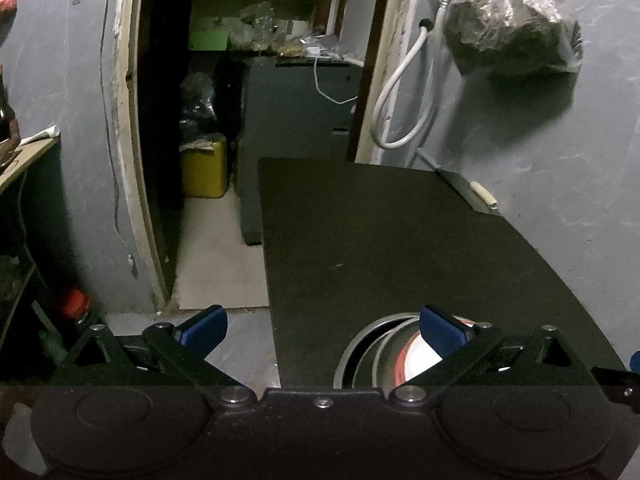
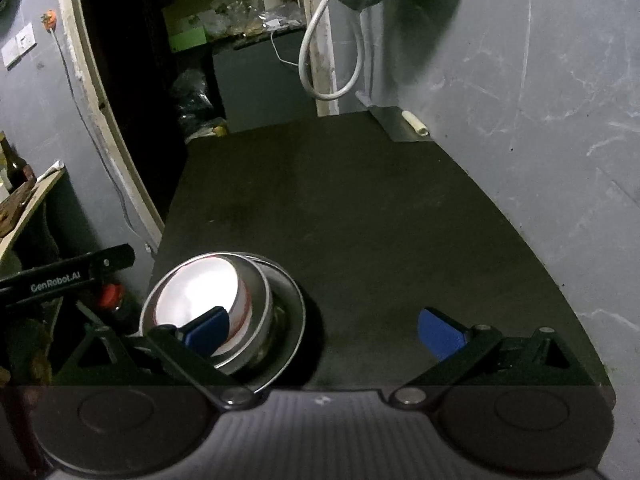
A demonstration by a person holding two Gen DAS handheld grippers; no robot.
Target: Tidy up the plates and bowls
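On the dark surface (image 2: 360, 200), near its left front edge, the dishes sit nested: a white bowl (image 2: 200, 292) with a red rim leans inside a metal bowl (image 2: 260, 320), which stands on a metal plate (image 2: 294, 320). The right claw (image 2: 324, 330) is spread wide and grasps nothing. The left claw (image 1: 322, 326) is also released and empty, with the stack just behind its right finger (image 1: 440, 334).

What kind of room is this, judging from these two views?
Probably a utility or storage corner of a home. A tap with a looped white hose is on the grey wall, a doorway opens onto cluttered shelves, and stacked steel bowls sit on a dark table.
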